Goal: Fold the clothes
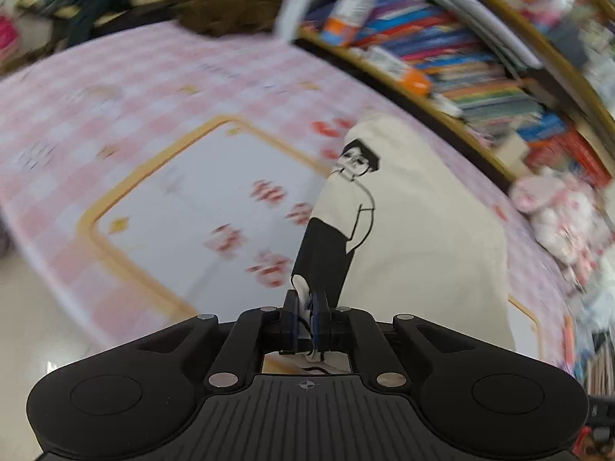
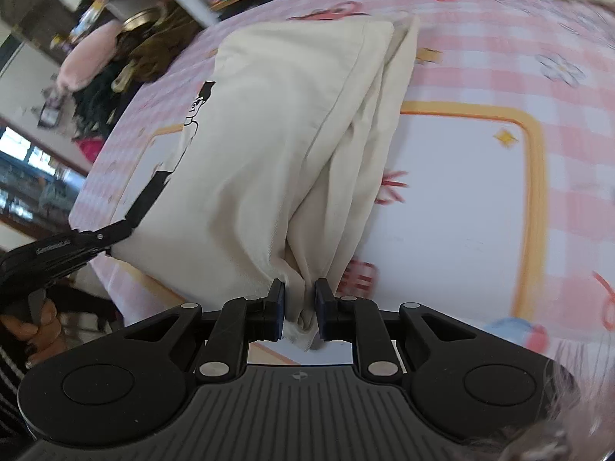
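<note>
I am pinching a cream T-shirt [image 2: 269, 146] with both tongs, left tongs [image 1: 305, 317] at its printed edge, right tongs [image 2: 300, 313] on bunched layers, lifting it above the pink checked counter [image 2: 480, 176] toward twelve o'clock; I should keep both corners level.

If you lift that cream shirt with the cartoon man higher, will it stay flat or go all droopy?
Probably droopy: the cream shirt already hangs in soft pleats between the left gripper and the right gripper. It likely feels light. It shouldn't slip; both jaws pinch bunched cloth.
</note>
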### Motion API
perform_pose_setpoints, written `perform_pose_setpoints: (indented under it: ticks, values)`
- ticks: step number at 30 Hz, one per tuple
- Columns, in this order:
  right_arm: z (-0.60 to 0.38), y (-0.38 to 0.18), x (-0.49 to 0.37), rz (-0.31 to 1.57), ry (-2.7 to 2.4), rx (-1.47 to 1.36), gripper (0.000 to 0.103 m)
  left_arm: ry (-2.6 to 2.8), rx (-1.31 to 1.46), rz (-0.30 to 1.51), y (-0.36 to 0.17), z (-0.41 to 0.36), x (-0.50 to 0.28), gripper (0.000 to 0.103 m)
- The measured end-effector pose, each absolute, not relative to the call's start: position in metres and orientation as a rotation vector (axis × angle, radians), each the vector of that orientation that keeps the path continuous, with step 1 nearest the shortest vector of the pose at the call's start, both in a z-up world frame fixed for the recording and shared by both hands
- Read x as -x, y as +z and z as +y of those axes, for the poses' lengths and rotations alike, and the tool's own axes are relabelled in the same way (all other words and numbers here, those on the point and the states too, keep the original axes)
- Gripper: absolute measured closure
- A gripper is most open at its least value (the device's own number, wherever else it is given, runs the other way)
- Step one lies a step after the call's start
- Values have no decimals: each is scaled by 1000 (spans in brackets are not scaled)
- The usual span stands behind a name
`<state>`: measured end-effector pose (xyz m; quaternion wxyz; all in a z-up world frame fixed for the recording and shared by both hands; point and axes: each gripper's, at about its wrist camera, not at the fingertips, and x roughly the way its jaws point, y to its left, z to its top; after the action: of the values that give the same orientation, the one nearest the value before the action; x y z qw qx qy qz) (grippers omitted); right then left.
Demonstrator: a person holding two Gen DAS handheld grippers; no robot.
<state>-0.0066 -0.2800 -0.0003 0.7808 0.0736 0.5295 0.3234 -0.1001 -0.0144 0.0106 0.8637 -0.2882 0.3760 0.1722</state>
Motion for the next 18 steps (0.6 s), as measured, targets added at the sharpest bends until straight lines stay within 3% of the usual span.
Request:
perform_pose_setpoints:
  ticks: [5,11,13,16,18]
  values:
    - [-245,5,12,1011,742,36,88,387,650,826,3,-3,114,97]
    - [-256,0,-8,1046,707,-65,84,358,567,865,3,-17,108,96]
    - [-259,1,-11,1073,733,-91,78,361,584,869,1,-13,107,92]
    - [-263,12,-9,1045,762,-96,53,342,603,875,-2,-8,106,91]
    - [-262,16,-6,1031,765,-107,52,329,611,874,-4,-7,107,91]
